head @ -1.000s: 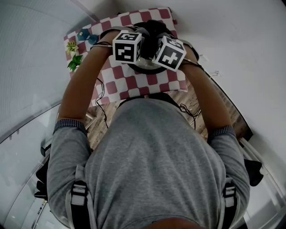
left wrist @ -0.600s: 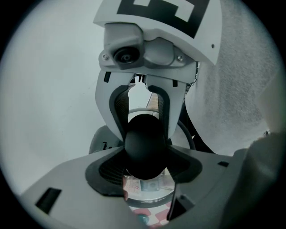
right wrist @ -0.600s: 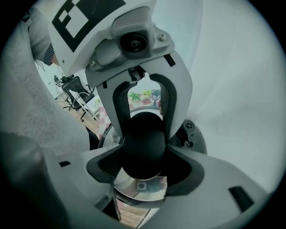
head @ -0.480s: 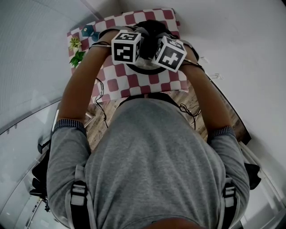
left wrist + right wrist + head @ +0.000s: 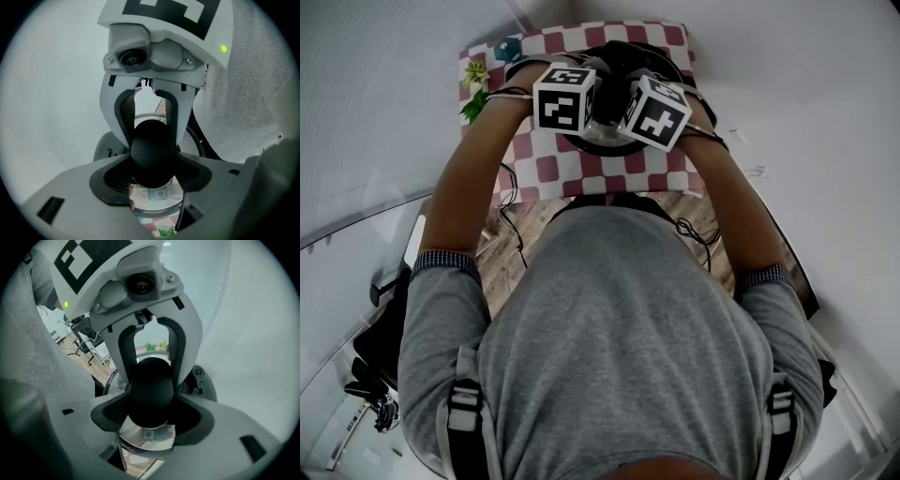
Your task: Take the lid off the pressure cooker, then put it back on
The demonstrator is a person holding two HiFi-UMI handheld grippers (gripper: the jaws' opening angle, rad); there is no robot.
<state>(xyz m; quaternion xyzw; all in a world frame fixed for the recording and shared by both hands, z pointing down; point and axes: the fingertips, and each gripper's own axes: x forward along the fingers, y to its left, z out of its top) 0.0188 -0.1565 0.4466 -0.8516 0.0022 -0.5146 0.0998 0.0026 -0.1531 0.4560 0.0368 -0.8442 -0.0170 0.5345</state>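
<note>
The pressure cooker's lid has a round black knob [image 5: 152,152] over shiny metal [image 5: 154,197]. My left gripper [image 5: 152,174] is shut on that knob from one side, my right gripper [image 5: 150,414] from the other. Each gripper view shows the other gripper's white fingers [image 5: 171,112] clamped on the knob's far half. In the head view the two marker cubes [image 5: 565,97] [image 5: 656,112] sit close together over the cooker [image 5: 666,67], hiding the knob. Checked cloth shows under the lid's edge [image 5: 157,224], so the lid seems to hang above the table.
A red-and-white checked cloth [image 5: 553,169] covers the table against a white wall. Small green plant ornaments [image 5: 474,92] stand at its left corner. Cables [image 5: 511,202] hang over the near edge to a wooden floor [image 5: 502,267]. An office chair [image 5: 79,336] stands behind.
Both grippers, still clamped on the knob, have carried the lid a little toward the cloth's left side. The head view has swung, so the table now sits further right in it.
</note>
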